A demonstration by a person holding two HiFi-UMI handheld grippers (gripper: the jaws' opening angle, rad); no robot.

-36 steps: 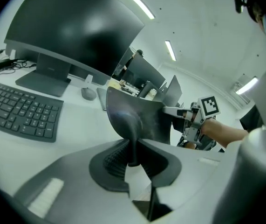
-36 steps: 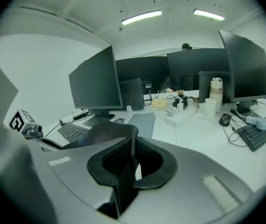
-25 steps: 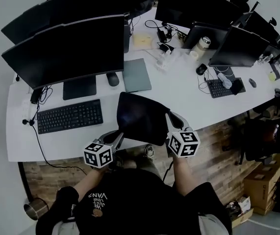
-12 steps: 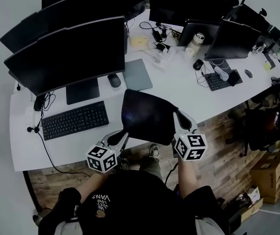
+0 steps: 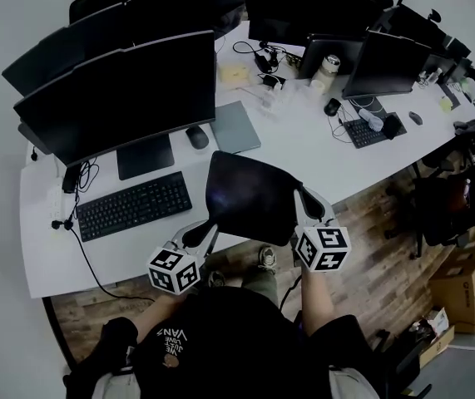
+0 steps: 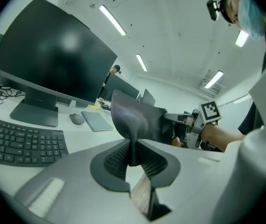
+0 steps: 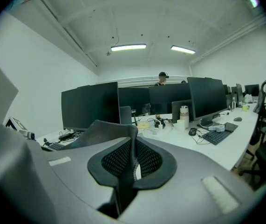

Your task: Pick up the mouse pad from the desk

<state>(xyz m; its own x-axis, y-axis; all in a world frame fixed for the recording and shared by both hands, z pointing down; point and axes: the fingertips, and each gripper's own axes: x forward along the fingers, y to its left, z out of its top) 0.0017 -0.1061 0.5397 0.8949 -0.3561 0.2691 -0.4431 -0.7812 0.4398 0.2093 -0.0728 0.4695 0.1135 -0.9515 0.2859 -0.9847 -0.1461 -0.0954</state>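
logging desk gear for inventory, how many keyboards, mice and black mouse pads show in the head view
keyboards: 2
mice: 3
black mouse pad: 1
total: 6

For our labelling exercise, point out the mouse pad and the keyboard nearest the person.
mouse pad (image 5: 249, 194), head view, centre of its dark surface.
keyboard (image 5: 133, 206), head view, middle of its keys.

We count one mouse pad (image 5: 249, 198), two keyboards (image 5: 133, 206) at nine and two o'clock, three mice (image 5: 196, 137).
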